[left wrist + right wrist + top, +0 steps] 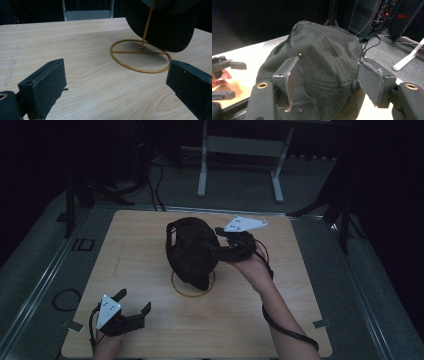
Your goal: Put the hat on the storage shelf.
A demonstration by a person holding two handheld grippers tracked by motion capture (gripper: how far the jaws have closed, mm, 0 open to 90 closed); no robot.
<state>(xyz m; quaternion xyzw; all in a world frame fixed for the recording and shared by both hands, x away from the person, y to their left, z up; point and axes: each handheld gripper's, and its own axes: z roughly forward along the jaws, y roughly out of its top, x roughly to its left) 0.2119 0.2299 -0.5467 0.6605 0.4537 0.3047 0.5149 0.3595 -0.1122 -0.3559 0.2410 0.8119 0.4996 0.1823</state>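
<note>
High view, left to right. A black cable loop (66, 299) lies on the grey floor beside the table's left edge. The left gripper (133, 303) rests low at the near-left corner of the light wooden table (150, 265), its jaws spread wide with nothing between them; the grey three-cornered plate sits on top of it. At the table's centre a black mesh cap (189, 251) sits on a gold wire stand (192, 290), whose ring base lies flat on the wood. The right gripper (212, 242) reaches in from the right at cap height, its jaws parted around the cap's right side.

Left gripper view: both pads (45, 85) stand far apart and empty above the wood; beyond them the stand's ring and upright rod (147, 23) show, with the cap's lower edge (162, 32) overhanging the ring.

Right gripper view: the cap's mesh crown (324, 60) lies between the two jaws, which straddle it; whether they press on the fabric cannot be told. The left gripper (230, 77) appears far off at the left edge.
</note>
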